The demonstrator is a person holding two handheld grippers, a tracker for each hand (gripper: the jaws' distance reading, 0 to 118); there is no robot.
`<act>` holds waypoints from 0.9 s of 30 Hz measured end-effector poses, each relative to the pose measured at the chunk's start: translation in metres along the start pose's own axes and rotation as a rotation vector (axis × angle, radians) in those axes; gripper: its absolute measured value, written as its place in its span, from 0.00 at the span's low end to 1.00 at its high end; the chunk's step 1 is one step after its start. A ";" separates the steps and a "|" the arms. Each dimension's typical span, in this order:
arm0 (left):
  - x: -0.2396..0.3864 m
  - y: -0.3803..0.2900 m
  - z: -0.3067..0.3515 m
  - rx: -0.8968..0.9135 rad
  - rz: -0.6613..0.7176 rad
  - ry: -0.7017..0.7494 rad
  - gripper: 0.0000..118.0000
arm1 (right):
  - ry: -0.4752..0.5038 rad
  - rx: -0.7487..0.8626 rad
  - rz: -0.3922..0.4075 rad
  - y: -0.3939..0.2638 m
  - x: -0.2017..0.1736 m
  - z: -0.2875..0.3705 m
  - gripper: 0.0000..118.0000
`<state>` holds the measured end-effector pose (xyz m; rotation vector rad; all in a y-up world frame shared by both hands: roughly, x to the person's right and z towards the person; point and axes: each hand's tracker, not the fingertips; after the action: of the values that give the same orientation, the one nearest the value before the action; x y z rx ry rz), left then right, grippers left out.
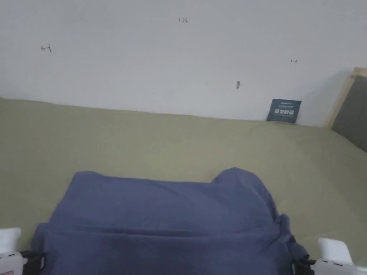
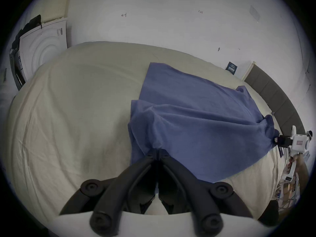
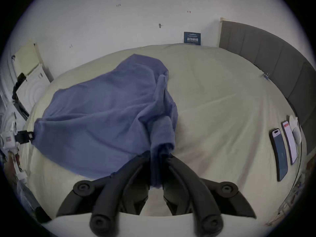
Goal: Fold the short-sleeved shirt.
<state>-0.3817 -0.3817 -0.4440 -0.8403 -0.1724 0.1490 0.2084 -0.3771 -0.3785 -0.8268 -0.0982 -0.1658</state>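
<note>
A blue short-sleeved shirt (image 1: 168, 222) is spread over the pale green bed sheet (image 1: 161, 143), its near edge lifted and stretched between my two grippers. My left gripper (image 2: 157, 151) is shut on the shirt's (image 2: 196, 126) near-left edge; in the head view it sits at the bottom left corner (image 1: 34, 263). My right gripper (image 3: 159, 155) is shut on a bunched fold of the shirt (image 3: 102, 114) at its near-right edge, with cloth hanging down between the jaws. In the head view it is at the bottom right (image 1: 301, 266). The shirt's far part rests on the bed.
A white wall (image 1: 179, 53) runs behind the bed, with a dark blue sign (image 1: 284, 111) leaning on it. A grey padded headboard (image 3: 273, 56) borders the right side. Two phones (image 3: 280, 153) lie on the sheet at the right. A white appliance (image 2: 44, 49) stands off the bed's left.
</note>
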 end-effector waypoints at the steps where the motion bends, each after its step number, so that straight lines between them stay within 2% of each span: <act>1: 0.000 0.001 0.004 0.006 -0.010 0.001 0.01 | 0.015 0.013 -0.012 0.001 0.002 0.006 0.12; 11: 0.000 -0.002 0.050 0.034 -0.038 -0.037 0.01 | 0.070 0.034 0.051 -0.006 0.005 0.054 0.12; 23: -0.004 -0.050 0.092 -0.002 -0.076 -0.071 0.01 | 0.066 -0.032 0.066 -0.059 0.024 0.105 0.12; 27: -0.006 -0.075 0.096 -0.041 -0.079 -0.083 0.01 | 0.058 -0.074 0.024 -0.084 0.038 0.109 0.12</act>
<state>-0.4031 -0.3625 -0.3248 -0.8671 -0.2865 0.1063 0.2275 -0.3559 -0.2386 -0.8956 -0.0276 -0.1711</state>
